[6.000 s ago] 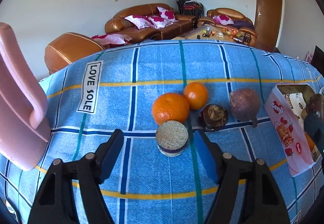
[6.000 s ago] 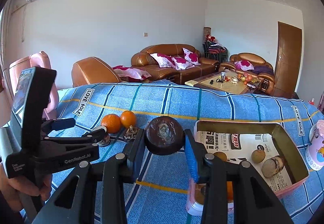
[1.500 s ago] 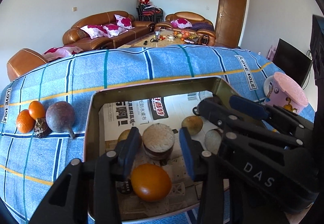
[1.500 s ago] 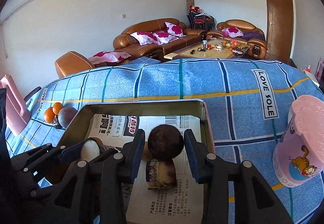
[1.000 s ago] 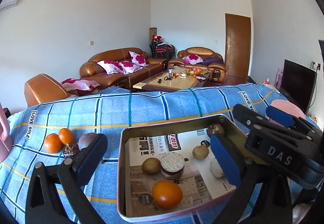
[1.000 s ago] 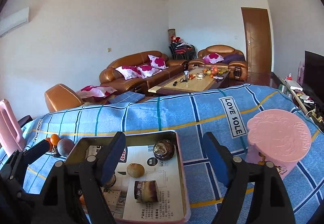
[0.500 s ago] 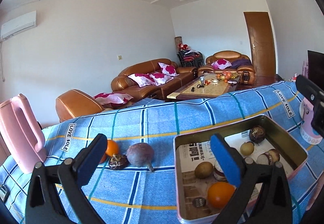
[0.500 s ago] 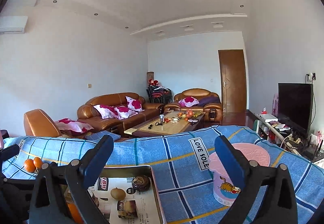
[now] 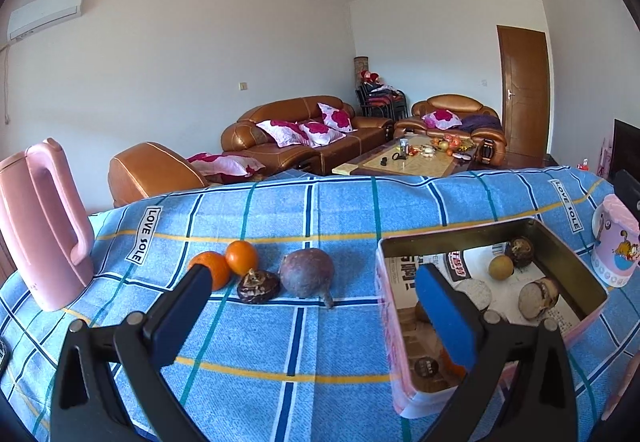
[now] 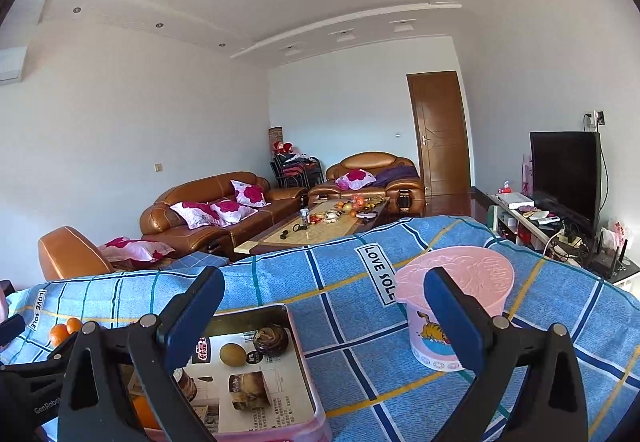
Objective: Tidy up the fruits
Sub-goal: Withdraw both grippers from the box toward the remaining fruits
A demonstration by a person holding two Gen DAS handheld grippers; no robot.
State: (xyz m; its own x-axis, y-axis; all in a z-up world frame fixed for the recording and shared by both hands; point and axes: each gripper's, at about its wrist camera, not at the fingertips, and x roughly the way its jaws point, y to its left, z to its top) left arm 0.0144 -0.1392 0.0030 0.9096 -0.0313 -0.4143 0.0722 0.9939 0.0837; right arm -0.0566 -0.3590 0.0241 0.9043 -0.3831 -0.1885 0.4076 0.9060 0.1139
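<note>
Two oranges (image 9: 230, 262), a dark wrinkled fruit (image 9: 258, 286) and a purple round fruit (image 9: 307, 273) lie together on the blue checked cloth. A pink-rimmed tin (image 9: 472, 234), lined with newspaper, holds several fruits to the right; it also shows in the right wrist view (image 10: 308, 374). My left gripper (image 9: 312, 318) is open and empty, raised above the cloth in front of the loose fruits. My right gripper (image 10: 320, 318) is open and empty, raised over the tin's right side.
A pink kettle (image 9: 40, 222) stands at the cloth's left edge. A pink lidded cup (image 10: 452, 306) with a cartoon cat stands right of the tin. Sofas, a coffee table and a TV lie beyond the table.
Both grippers let go of their fruit in the tin, opened and rose. The left one has swung left toward the loose fruits; the right one has tilted up and right.
</note>
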